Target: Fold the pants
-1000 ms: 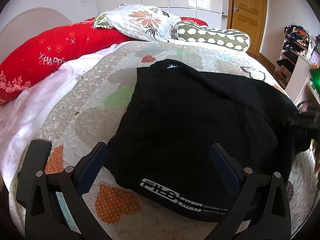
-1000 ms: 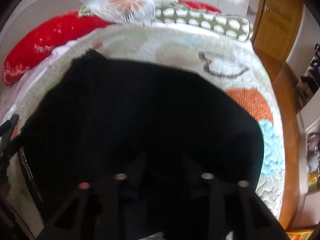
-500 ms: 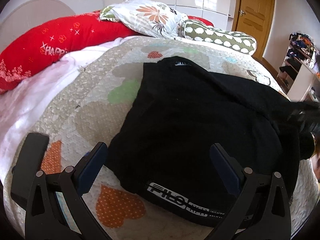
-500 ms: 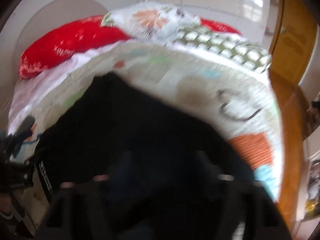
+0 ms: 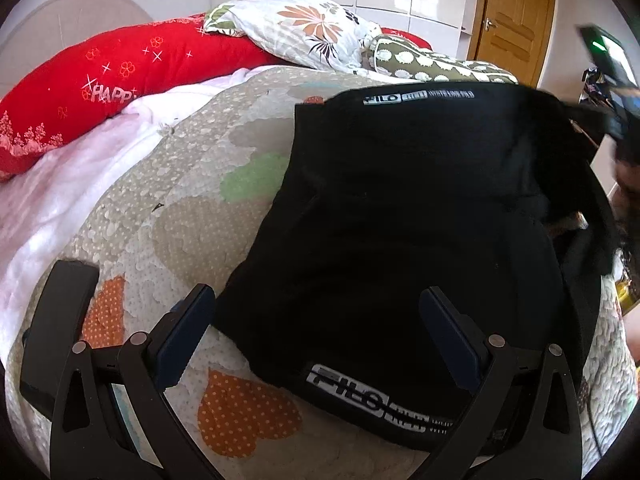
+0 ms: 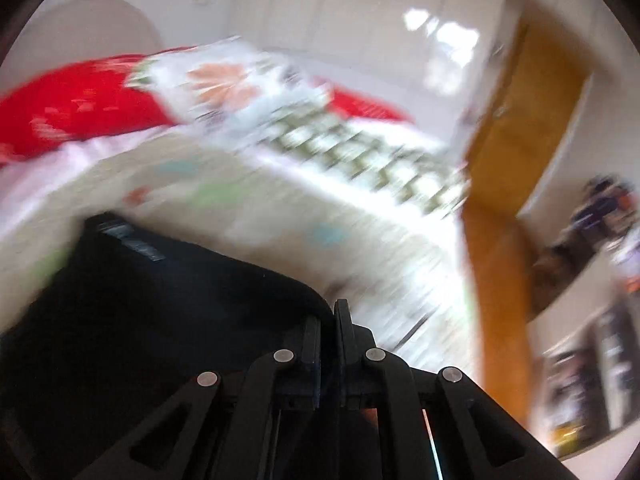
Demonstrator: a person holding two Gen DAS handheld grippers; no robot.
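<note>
Pants (image 5: 400,220): black, lying on the bed, already doubled so a printed waistband strip shows at the far edge and another at the near edge.
Long axis: running near to far, away from the left tongs, slightly slanted toward the right.
Right edge: lifted off the quilt, pinched and raised; rest of the cloth flat.
Nearer tongs: right, already on the cloth; left just short of the near waistband.
Deciding relation: free cloth lying to the left of the right tongs' grip, so the carried edge probably due to travel leftward across the flat part.
Left tongs (image 5: 316,320): wide apart, holding nothing, hovering over the near end with one finger above the quilt and the other above the black cloth; contact not clear.
Right tongs (image 6: 328,320): fingers pressed together, narrow, clamping a fold of the pants' edge; view heavily blurred.
Step, as judged: second fold under way, not finished.
Risk, as judged: thin pinch liable to slip, layers liable to shift.
Quilt (image 5: 192,216): pale, patterned with coloured hearts, beneath the pants.
Pillows: red one (image 5: 100,80) far left, flowered one (image 5: 304,28) and green spotted one (image 5: 432,64) at the head.
Door (image 5: 516,20): wooden, beyond the bed on the right.
</note>
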